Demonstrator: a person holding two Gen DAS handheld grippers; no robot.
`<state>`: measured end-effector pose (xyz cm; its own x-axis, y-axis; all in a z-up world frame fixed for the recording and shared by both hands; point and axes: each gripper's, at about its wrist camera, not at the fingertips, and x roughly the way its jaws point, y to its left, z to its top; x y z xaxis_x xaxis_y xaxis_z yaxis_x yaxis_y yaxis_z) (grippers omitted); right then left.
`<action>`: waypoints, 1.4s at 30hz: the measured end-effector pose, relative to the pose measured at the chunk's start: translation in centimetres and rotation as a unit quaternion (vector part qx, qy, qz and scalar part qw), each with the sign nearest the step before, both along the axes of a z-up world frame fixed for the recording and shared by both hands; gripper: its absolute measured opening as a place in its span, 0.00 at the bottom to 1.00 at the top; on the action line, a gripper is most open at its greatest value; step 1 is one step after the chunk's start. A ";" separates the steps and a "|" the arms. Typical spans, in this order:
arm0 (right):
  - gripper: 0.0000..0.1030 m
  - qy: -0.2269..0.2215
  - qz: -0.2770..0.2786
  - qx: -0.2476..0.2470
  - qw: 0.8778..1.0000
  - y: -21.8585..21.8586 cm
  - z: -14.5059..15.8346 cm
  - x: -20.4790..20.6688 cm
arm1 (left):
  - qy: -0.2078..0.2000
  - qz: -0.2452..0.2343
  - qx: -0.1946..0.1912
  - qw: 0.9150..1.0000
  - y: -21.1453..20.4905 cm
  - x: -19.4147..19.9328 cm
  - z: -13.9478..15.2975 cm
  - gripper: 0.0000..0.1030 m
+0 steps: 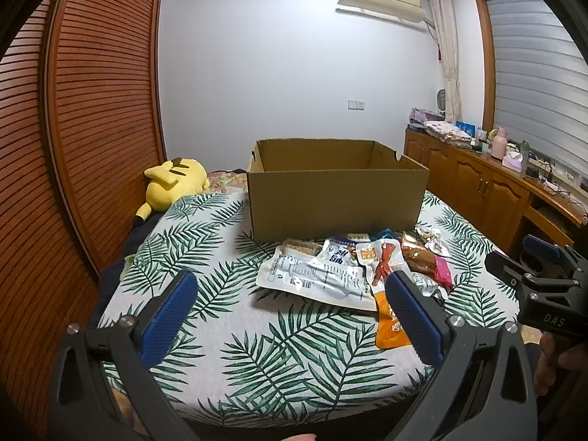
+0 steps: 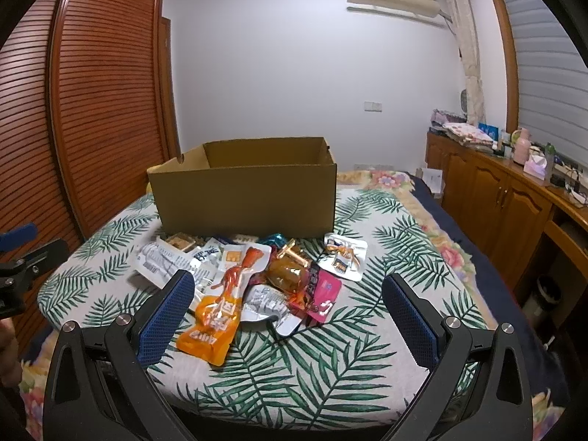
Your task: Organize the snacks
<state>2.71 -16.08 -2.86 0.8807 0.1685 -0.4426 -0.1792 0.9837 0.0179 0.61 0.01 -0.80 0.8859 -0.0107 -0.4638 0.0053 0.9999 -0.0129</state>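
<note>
An open brown cardboard box (image 1: 336, 198) (image 2: 246, 198) stands on a leaf-print cloth (image 1: 257, 360) (image 2: 312, 367). In front of it lies a pile of snack packets: a large white packet (image 1: 312, 277) (image 2: 165, 261), an orange packet (image 1: 389, 325) (image 2: 213, 323), a brown packet (image 1: 419, 257) (image 2: 286, 275), a pink packet (image 1: 443, 270) (image 2: 327, 288) and a small white packet (image 2: 345, 257). My left gripper (image 1: 290, 301) is open, short of the pile and to its left. My right gripper (image 2: 288, 301) (image 1: 522, 257) is open, just short of the pile. Neither holds anything.
A yellow plush toy (image 1: 172, 183) lies at the cloth's far left. A slatted wooden wardrobe (image 1: 92, 128) (image 2: 92, 110) lines the left side. A wooden cabinet (image 1: 477, 180) (image 2: 507, 198) with clutter on top runs along the right. A person's hand (image 1: 551, 360) holds the right gripper.
</note>
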 end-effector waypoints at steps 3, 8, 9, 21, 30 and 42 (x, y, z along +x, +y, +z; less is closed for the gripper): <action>1.00 0.006 0.004 -0.002 1.000 0.1 -0.5 0.4 | 0.008 -0.001 0.000 1.000 0.1 0.5 -0.6 1.00; 1.00 0.020 0.018 -0.008 1.000 0.4 -1.4 1.3 | 0.035 -0.003 0.002 0.999 0.3 1.6 -2.1 1.00; 1.00 0.022 0.022 -0.009 0.999 0.4 -1.6 1.5 | 0.043 -0.004 0.002 0.999 0.4 1.9 -2.4 1.00; 0.89 0.077 0.094 -0.007 0.993 2.5 -4.3 5.0 | 0.096 0.003 0.002 0.995 1.3 5.2 -4.1 1.00; 0.68 0.116 0.134 -0.007 0.984 5.2 -5.6 8.9 | 0.092 -0.021 0.016 0.995 2.7 7.0 -4.9 1.00; 0.67 0.154 0.152 -0.037 0.976 7.6 -7.4 11.4 | 0.098 -0.052 0.005 0.994 4.8 10.2 -5.4 1.00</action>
